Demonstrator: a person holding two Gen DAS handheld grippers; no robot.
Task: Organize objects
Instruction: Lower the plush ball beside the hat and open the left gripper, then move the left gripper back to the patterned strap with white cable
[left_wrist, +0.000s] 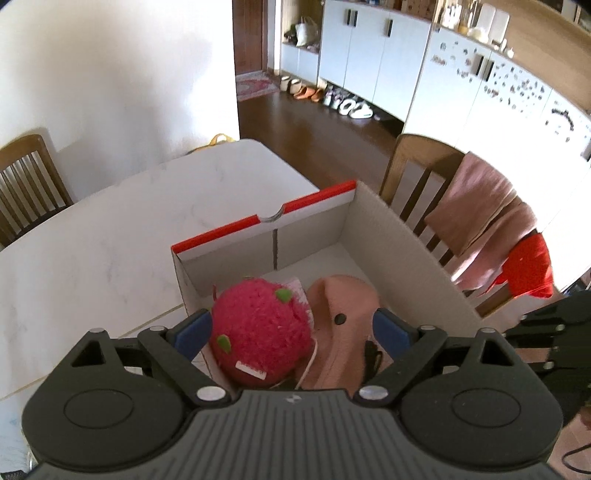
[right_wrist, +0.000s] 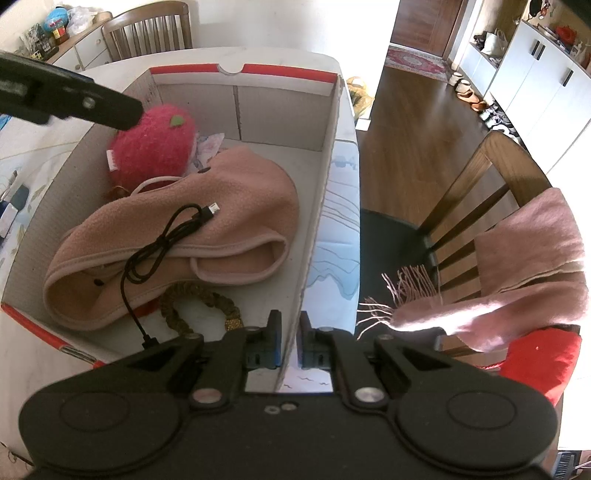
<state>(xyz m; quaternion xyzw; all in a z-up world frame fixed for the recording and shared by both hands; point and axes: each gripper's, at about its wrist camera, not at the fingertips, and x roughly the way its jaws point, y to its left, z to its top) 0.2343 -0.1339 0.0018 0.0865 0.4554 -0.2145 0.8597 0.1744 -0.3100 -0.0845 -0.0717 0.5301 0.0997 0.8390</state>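
An open cardboard box (left_wrist: 406, 236) with a red rim stands on the white table. In it lie a fuzzy pink plush ball (left_wrist: 258, 332) with green spots, a pink fleece hat (right_wrist: 229, 206), a black USB cable (right_wrist: 162, 236) across the hat, and a brown braided cord (right_wrist: 207, 299). My left gripper (left_wrist: 291, 330) hangs open above the plush and the hat, its blue pads apart from both; one of its fingers (right_wrist: 110, 107) shows over the plush in the right wrist view. My right gripper (right_wrist: 290, 332) is shut on the box's right wall (right_wrist: 325, 184) near its front corner.
A wooden chair (right_wrist: 476, 184) stands right of the table, with a pink fringed scarf (right_wrist: 517, 258) and a red cloth (right_wrist: 535, 362) over it. Another chair (left_wrist: 26, 184) stands at the table's far left. White cabinets (left_wrist: 369, 55) and shoes line the far wall.
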